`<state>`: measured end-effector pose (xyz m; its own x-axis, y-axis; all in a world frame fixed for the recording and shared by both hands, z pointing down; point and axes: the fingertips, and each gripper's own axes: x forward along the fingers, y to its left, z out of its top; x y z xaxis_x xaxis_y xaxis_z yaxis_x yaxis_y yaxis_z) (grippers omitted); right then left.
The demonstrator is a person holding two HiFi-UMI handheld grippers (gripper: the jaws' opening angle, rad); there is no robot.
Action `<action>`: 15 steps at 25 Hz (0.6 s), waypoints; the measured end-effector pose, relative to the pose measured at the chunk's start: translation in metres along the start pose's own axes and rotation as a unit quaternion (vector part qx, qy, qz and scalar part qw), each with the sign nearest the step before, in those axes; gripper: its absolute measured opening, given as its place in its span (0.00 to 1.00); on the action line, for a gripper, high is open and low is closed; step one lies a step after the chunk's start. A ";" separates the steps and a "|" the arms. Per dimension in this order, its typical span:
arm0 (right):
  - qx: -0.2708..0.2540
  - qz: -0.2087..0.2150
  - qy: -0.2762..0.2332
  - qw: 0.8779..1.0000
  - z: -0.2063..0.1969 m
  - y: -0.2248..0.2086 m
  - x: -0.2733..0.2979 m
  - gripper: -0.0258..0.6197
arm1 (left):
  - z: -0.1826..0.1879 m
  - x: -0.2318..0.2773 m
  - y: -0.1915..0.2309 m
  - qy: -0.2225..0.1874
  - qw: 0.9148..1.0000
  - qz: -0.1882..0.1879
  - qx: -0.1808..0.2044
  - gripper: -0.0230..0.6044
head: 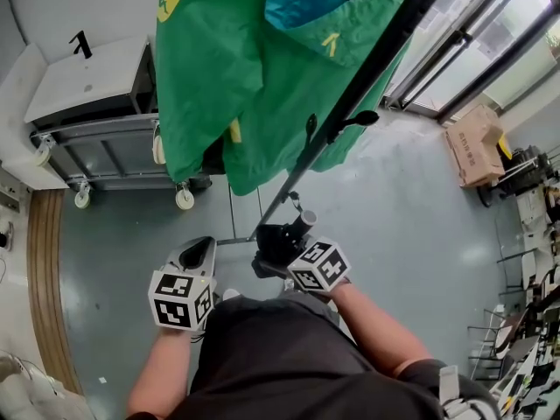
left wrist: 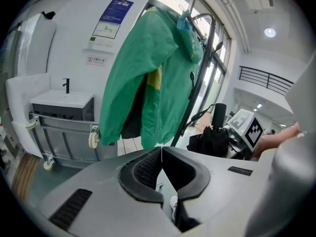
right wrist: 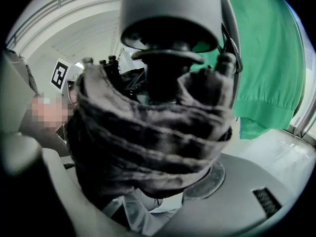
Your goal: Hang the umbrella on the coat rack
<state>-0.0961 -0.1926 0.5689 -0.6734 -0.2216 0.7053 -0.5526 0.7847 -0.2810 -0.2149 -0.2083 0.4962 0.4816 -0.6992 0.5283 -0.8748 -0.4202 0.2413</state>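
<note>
A folded black umbrella (head: 278,239) is clamped in my right gripper (head: 282,245), low in front of the person's body. In the right gripper view the bundled canopy (right wrist: 148,122) fills the picture between the jaws, with its grey handle (right wrist: 170,14) pointing away. The black coat rack pole (head: 350,103) slants up just beyond it and has a short hook (head: 363,118). A green raincoat (head: 227,86) hangs on the rack. My left gripper (head: 198,254) is shut on nothing, left of the umbrella. The left gripper view shows the pads (left wrist: 148,169) touching, the umbrella (left wrist: 213,139) and the raincoat (left wrist: 148,78).
A white sink cabinet on casters (head: 87,94) stands behind the rack at the left. Glass doors (head: 490,42) and a cardboard box (head: 472,143) are at the right, with chairs (head: 525,322) further right. The floor is grey concrete (head: 402,226).
</note>
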 end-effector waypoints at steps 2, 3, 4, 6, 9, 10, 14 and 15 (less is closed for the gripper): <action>0.002 0.000 0.007 1.000 -0.008 0.000 0.004 0.46 | -0.001 0.001 -0.001 0.003 1.000 -0.002 0.003 0.06; 0.004 -0.001 0.012 1.000 -0.013 -0.001 0.006 0.46 | -0.001 0.002 -0.001 0.003 1.000 -0.003 0.005 0.06; 0.006 -0.003 0.017 1.000 -0.018 -0.002 0.009 0.46 | -0.001 0.002 -0.001 0.004 1.000 -0.003 0.006 0.06; 0.010 -0.005 0.031 0.999 -0.029 -0.005 0.014 0.46 | 0.001 0.002 -0.001 0.004 1.000 -0.003 0.005 0.06; 0.022 -0.006 0.053 0.998 -0.048 -0.011 0.025 0.46 | 0.000 0.002 -0.001 0.007 1.000 -0.003 0.008 0.06; 0.026 -0.007 0.061 0.998 -0.054 -0.013 0.030 0.46 | -0.001 0.002 -0.001 0.009 1.000 -0.004 0.008 0.06; 0.038 -0.014 0.085 0.996 -0.073 -0.027 0.051 0.46 | -0.004 -0.001 0.000 0.013 1.000 -0.002 0.011 0.06; 0.048 -0.016 0.089 0.995 -0.078 -0.032 0.057 0.46 | -0.006 -0.002 0.001 0.015 1.000 -0.001 0.010 0.06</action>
<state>-0.0785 -0.1850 0.6690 -0.5617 -0.1317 0.8168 -0.6223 0.7178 -0.3122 -0.2169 -0.2037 0.5000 0.4806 -0.6812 0.5522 -0.8728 -0.4328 0.2257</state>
